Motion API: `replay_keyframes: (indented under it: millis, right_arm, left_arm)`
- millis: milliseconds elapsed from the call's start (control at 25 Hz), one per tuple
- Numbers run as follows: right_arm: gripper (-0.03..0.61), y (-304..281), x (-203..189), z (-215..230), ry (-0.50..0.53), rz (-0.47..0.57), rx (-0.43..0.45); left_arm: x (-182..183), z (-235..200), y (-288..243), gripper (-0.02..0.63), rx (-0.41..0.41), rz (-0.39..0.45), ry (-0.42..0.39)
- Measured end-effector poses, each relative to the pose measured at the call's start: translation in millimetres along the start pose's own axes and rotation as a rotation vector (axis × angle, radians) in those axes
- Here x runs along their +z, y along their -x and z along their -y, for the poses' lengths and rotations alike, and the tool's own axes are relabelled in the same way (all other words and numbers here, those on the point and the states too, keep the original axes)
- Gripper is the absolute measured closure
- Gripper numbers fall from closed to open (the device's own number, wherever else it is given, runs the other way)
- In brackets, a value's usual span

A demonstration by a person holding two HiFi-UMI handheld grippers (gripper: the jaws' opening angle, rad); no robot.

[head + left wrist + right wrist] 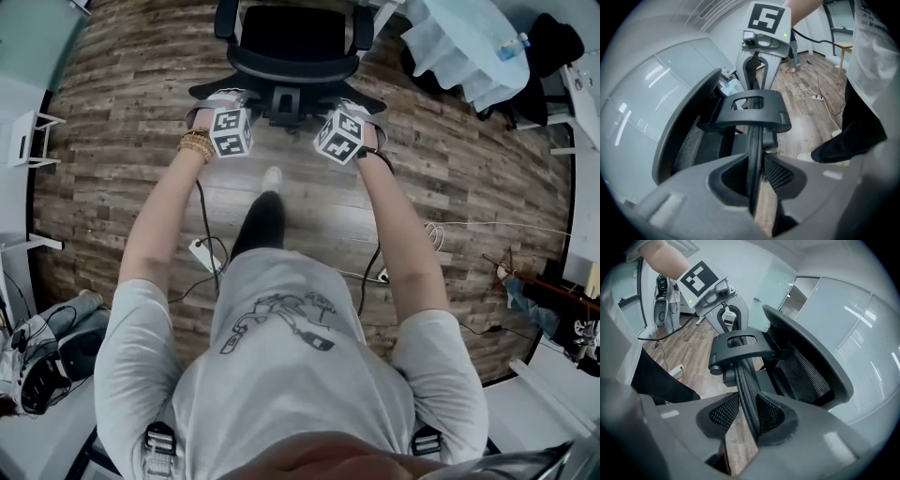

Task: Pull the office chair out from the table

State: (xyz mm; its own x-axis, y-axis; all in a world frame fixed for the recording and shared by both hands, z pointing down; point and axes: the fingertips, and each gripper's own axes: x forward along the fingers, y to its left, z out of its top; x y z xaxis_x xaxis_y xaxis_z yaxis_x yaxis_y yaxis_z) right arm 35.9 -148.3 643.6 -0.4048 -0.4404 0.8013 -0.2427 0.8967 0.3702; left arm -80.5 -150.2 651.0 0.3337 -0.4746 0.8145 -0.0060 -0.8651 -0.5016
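Left gripper [754, 180] nips the thin top rim [753, 140] of the office chair [291, 42], and the right gripper [747, 416] is clamped on the same rim alongside. The chair stands on the wood floor [112, 141] ahead of the person. I'd call it mid-pull. Next comes a steady, level draw backwards, with both grips firm. The worktop isn't in view, and the wheels are hidden.

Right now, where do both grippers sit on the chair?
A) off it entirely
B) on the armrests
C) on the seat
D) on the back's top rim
D: the chair's back rim runs between the pads of the left gripper and, in the right gripper view, between those of the right gripper, and both grip it.
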Motion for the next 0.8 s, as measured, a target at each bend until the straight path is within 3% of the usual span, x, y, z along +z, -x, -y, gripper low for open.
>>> replay_keyframes:
  millis: [600,800]
  right_arm:
    - [0.449,63,-48,-80,0.017,-0.027,0.031]
    - [0.453,80,-49,-110,0.028,-0.015,0.019]
  left_arm:
    - [62,94,34,0.523,-0.027,0.01,0.006]
    - [68,121,50,0.523,-0.027,-0.003,0.002]
